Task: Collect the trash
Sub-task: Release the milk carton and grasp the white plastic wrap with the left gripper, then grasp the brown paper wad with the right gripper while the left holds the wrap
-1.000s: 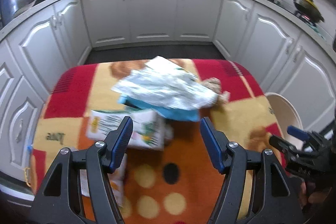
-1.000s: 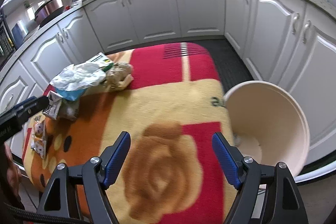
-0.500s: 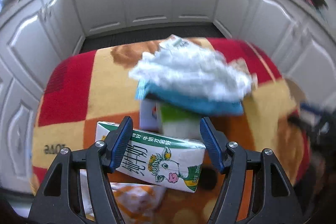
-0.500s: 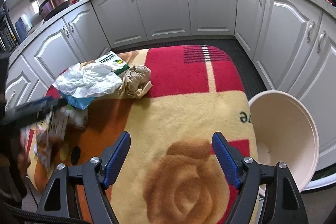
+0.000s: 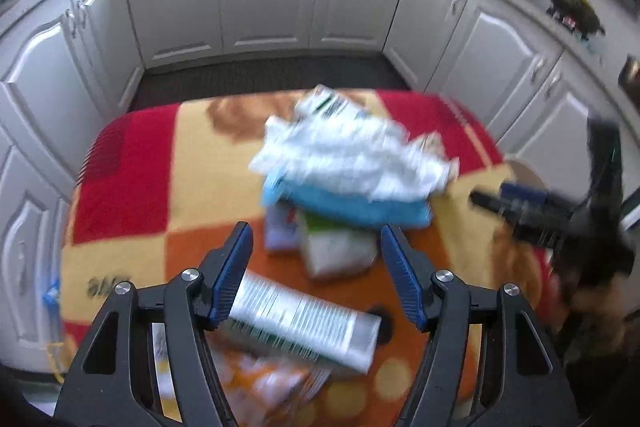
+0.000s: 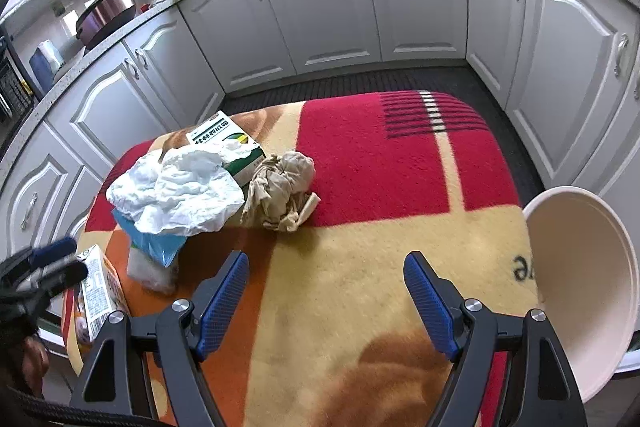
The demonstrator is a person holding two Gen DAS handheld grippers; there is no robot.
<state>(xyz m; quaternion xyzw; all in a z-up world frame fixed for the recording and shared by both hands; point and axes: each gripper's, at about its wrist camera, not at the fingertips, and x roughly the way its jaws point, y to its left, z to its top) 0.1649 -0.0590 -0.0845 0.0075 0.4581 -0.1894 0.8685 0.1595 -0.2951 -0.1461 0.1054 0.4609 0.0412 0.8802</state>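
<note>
left gripper [image 5: 316, 271] jaws apart over white barcoded carton [image 5: 304, 323] | right gripper [image 6: 326, 301] jaws apart, empty | crumpled white plastic bag [image 6: 176, 193] beside crumpled brown paper [image 6: 280, 193]

We see our right gripper [image 6: 326, 301] with jaws wide apart over the patterned blanket [image 6: 384, 163]. Left of the crumpled brown paper [image 6: 280, 191] lies white crumpled plastic [image 6: 176, 195] over a blue bag [image 6: 154, 245]; behind it, a green-and-white box [image 6: 224, 139]. Far right of the paper sits the cream bin [image 6: 580, 287]; far left, our left gripper [image 6: 44, 267] above a carton [image 6: 98, 293]
</note>
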